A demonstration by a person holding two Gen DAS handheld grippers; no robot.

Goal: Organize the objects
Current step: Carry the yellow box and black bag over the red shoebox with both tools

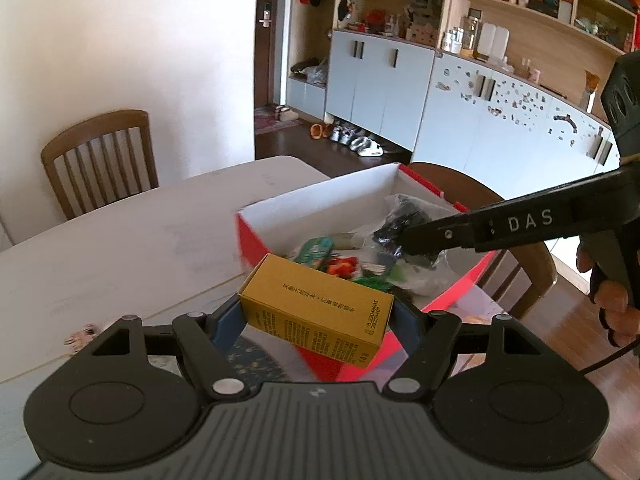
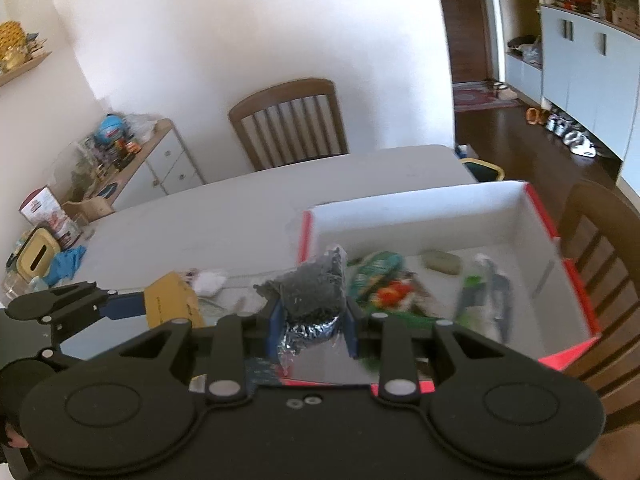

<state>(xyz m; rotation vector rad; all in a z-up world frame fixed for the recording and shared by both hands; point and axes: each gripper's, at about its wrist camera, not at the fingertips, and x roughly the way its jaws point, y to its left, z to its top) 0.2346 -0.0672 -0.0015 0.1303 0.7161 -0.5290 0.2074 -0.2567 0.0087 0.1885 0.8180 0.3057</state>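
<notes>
Fingers of the left gripper [image 1: 318, 316] clamp a yellow carton [image 1: 316, 312] across its short ends, holding it slightly tilted in the air just short of the near corner of the red box [image 1: 250, 236]. The right gripper [image 2: 312, 320] is narrowed on a clear bag of dark bits [image 2: 314, 296], which it carries above the box's near wall.

The red box, white inside, stands on the pale table [image 1: 120, 240] near its far right edge, and it already holds several things: a green packet [image 2: 376, 266], something orange and red [image 2: 394, 294], a greenish lump [image 2: 442, 262] and a grey-and-green tool-like piece [image 2: 486, 292]. So the sorting looks well under way. Neither carried item is in the box yet; both have yet to be lowered and let go. Small scraps [image 2: 210, 282] lie on the table beside the box, and they may be left to gather too.
</notes>
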